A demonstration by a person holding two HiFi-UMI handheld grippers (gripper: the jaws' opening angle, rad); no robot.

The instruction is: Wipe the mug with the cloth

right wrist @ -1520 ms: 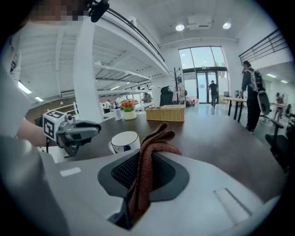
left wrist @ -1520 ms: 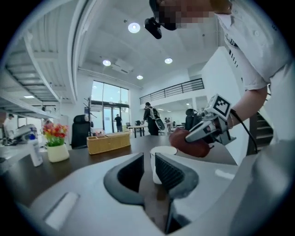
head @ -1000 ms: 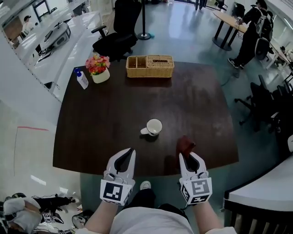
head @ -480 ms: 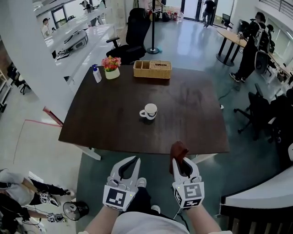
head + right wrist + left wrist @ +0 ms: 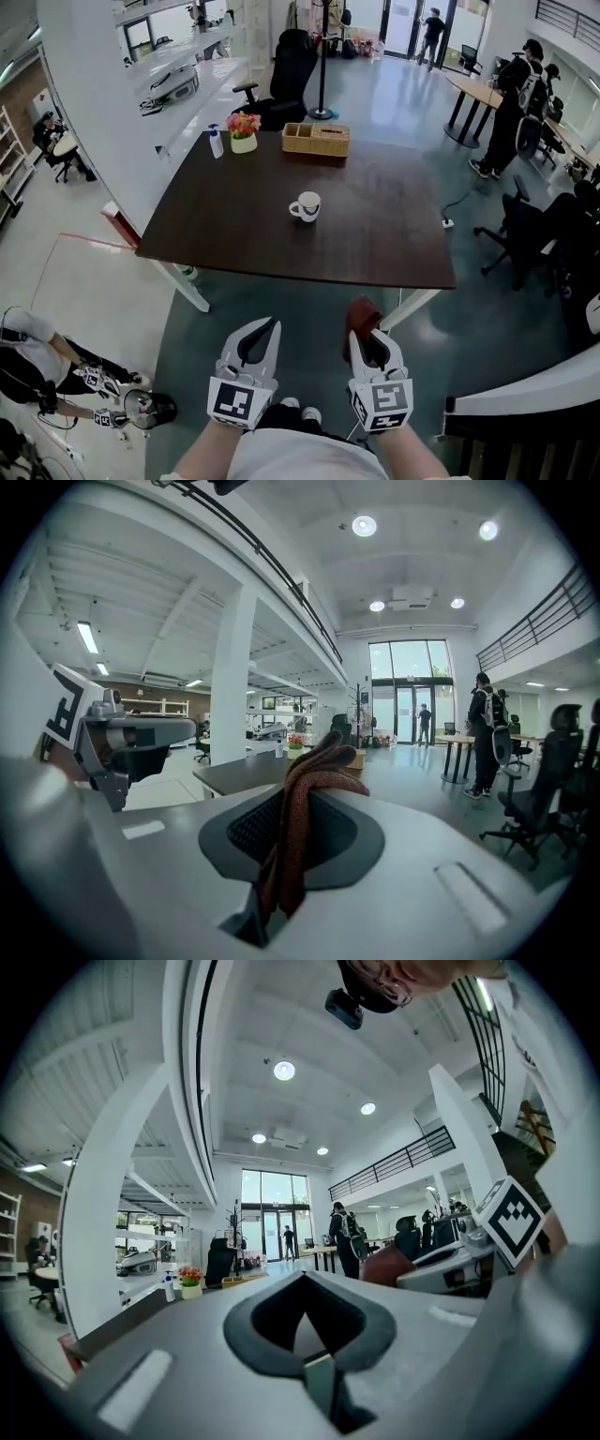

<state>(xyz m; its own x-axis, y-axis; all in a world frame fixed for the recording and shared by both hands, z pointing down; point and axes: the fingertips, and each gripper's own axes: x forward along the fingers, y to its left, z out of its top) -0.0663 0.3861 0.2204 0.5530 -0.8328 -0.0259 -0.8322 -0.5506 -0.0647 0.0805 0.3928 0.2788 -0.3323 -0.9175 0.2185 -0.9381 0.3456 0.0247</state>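
Clearly, the wiping is not yet begun. The white mug (image 5: 307, 206) is placed upright near the middle of the dark worktop (image 5: 375, 253), with its mouth turned up and its handle turned to the person's left. No mark or stain can be made out on it at this range.

Both tongs are held over the floor, on the near side of the worktop edge and well apart from the mug. The mug lies straight ahead of them, about on the line between the two, so neither hand is clearly the nearer one.

The right tongs (image 5: 368, 339) are closed on the cloth (image 5: 360, 317), a dark red folded piece that is pinched between the pads and stands out past the tips. The left tongs (image 5: 262, 326) are closed too, tip against tip, and nothing is seen in the opening between their pads.

It is judged that a long forward reach is called for before anything can be touched. The left tongs would have to be opened to steady the mug, perhaps at the handle on their side, while the cloth is brought to the mug wall from the right.

At the far edge of the worktop a wicker basket (image 5: 317, 139), a flower pot (image 5: 244, 131) and a pump bottle (image 5: 217, 142) are seen, well clear of the mug.
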